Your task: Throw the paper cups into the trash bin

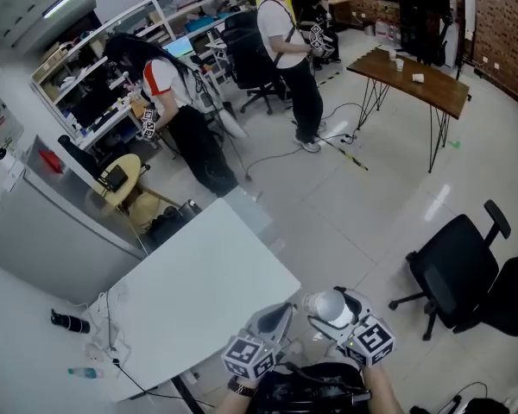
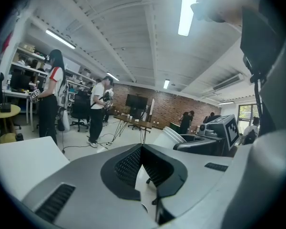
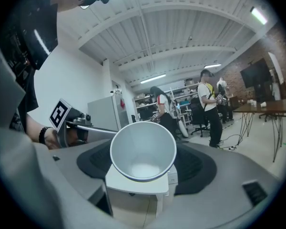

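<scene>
A white paper cup [image 1: 331, 305] is held sideways between the jaws of my right gripper [image 1: 325, 316], low in the head view just past the table's near corner. In the right gripper view the cup [image 3: 143, 162] fills the middle, its open mouth towards the camera, and the dark pads [image 3: 196, 165] press on its sides. My left gripper [image 1: 274, 317] sits just left of it with its jaws together and nothing between them; its pads [image 2: 128, 165] meet at the tip. The cup [image 2: 170, 136] and right gripper [image 2: 214, 138] also show in the left gripper view. I see no trash bin.
A white table [image 1: 198, 291] stands ahead on the left. A black office chair [image 1: 457, 270] is at the right. Two people [image 1: 186, 115] stand near the shelves at the back, a wooden table [image 1: 414, 80] further right. Cables [image 1: 276, 153] lie on the floor.
</scene>
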Tool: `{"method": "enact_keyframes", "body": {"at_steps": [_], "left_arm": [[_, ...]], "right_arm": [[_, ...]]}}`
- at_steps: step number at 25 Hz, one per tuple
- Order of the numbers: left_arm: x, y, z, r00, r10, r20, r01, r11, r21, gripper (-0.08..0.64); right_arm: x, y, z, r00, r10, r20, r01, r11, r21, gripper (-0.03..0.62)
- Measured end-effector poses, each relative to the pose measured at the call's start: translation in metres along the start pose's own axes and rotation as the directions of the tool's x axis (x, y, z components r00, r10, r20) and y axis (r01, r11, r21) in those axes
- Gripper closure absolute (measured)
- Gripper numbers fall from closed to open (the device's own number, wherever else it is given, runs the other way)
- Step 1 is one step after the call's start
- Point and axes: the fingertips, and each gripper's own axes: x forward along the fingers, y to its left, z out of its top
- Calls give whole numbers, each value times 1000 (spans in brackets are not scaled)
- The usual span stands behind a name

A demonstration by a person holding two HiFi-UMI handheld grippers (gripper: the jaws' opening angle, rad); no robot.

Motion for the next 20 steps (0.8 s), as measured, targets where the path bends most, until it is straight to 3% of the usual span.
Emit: {"method": "enact_keyframes", "body": {"at_steps": [4,8,11,16,20], "left_arm": [[-6,-3,0,992,122,34,-122,992,19,558],[-26,12,-8,986,164,-10,-163,986,43,558],[-26,8,-18,986,153,-67,-151,988,41,558],[33,-11,-63,976,80,-204,-58,992,111,558],[72,-9,-105,966,76,-245,-47,991,122,558]], "right_arm": [[-6,-3,-10,995,92,-34,-92,996,12,201],[0,3,-27,988,141,-63,-139,989,43,201],[-7,-2,-44,992,110,-62,-102,989,109,201],[-8,-41,-88,996,75,-57,-62,978,201,201],[-4,-62,-132,993,81,-87,-63,978,198,201]]}}
